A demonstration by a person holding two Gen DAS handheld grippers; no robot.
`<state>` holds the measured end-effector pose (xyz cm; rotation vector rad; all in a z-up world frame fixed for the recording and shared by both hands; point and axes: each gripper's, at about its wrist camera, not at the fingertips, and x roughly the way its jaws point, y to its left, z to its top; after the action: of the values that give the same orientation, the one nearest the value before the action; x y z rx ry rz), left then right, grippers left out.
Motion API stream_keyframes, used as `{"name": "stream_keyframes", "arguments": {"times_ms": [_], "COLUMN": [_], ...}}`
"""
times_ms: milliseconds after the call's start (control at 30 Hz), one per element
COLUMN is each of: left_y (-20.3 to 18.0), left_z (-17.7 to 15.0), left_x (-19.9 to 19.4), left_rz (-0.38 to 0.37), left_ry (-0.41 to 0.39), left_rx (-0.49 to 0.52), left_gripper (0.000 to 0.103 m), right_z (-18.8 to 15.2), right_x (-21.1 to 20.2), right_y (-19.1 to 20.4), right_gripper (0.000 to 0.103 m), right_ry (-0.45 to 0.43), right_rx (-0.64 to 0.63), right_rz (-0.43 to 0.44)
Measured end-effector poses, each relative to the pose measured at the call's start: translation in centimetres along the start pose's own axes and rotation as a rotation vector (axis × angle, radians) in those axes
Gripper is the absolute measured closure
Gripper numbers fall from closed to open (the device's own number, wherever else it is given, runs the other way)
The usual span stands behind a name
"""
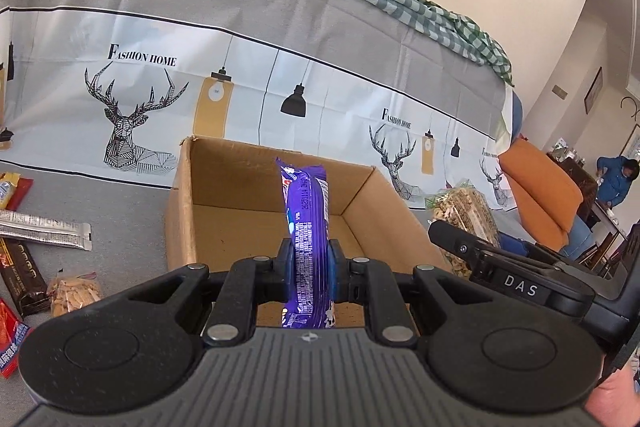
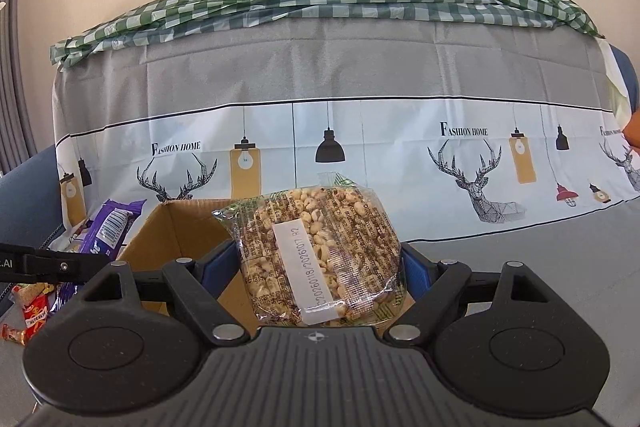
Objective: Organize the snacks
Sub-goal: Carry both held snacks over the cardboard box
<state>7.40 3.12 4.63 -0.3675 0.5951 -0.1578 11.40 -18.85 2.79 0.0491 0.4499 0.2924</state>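
An open cardboard box (image 1: pixel 208 227) stands on the grey cloth, empty inside as far as I see. My left gripper (image 1: pixel 310 259) is shut on a purple snack packet (image 1: pixel 306 211), held upright over the box's near side. My right gripper (image 2: pixel 320 263) is shut on a clear bag of puffed grain snacks (image 2: pixel 320 247), held over the box (image 2: pixel 176 227) from its right. The right gripper (image 1: pixel 500 267) and its bag (image 1: pixel 464 211) show at the right of the left wrist view. The purple packet (image 2: pixel 108 227) shows at the left of the right wrist view.
Several loose snacks lie left of the box: a silver packet (image 1: pixel 44 229), a brown bar (image 1: pixel 24 275), a small bag of nuts (image 1: pixel 76 293), red packets (image 1: pixel 10 339). A cloth-draped sofa back (image 1: pixel 280 27) rises behind. An orange cushion (image 1: pixel 540 187) and a person (image 1: pixel 616 183) are far right.
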Motion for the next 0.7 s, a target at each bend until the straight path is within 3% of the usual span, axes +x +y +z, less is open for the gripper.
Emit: {"name": "stream_keyframes", "arguments": {"times_ms": [700], "left_y": [-0.17], "left_z": [-0.03], "left_x": [-0.2], "left_rz": [0.002], "left_ry": [0.011], "left_rx": [0.014], "left_gripper": [0.086], "right_z": [-0.11], "right_x": [0.36], "right_y": [0.53], "right_gripper": [0.018], "right_ry": [0.015], "right_rx": [-0.03], "right_rz": [0.019]}}
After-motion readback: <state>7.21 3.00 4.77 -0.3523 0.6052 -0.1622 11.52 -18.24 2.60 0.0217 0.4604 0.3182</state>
